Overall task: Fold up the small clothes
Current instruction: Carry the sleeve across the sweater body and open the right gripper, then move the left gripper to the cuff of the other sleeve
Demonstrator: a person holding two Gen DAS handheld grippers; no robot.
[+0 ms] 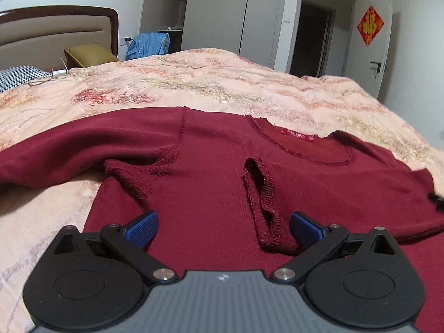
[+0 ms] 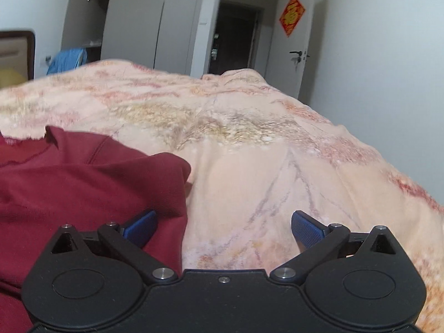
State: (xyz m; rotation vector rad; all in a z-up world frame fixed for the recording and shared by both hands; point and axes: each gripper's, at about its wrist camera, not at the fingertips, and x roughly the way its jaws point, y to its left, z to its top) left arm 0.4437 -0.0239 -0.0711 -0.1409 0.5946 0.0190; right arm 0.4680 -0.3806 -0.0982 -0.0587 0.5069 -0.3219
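Note:
A dark red long-sleeved top (image 1: 211, 172) lies spread on the pink patterned bedspread (image 1: 194, 88), neckline and red label (image 1: 297, 138) toward the far side. One sleeve is folded across the body, its cuff (image 1: 263, 194) lying in the middle. The other sleeve stretches to the left. My left gripper (image 1: 223, 229) is open over the body of the top, its right pad beside the cuff. My right gripper (image 2: 223, 229) is open over the folded right edge of the top (image 2: 111, 183), left pad above the fabric, right pad above the bedspread (image 2: 263, 152).
A headboard (image 1: 55, 30), a gold pillow (image 1: 88, 55) and a checked pillow (image 1: 19, 76) are at the far left. Blue cloth (image 1: 149, 43) hangs beyond the bed. Grey wardrobes (image 1: 222, 14), an open doorway and a white door (image 1: 383, 55) stand behind.

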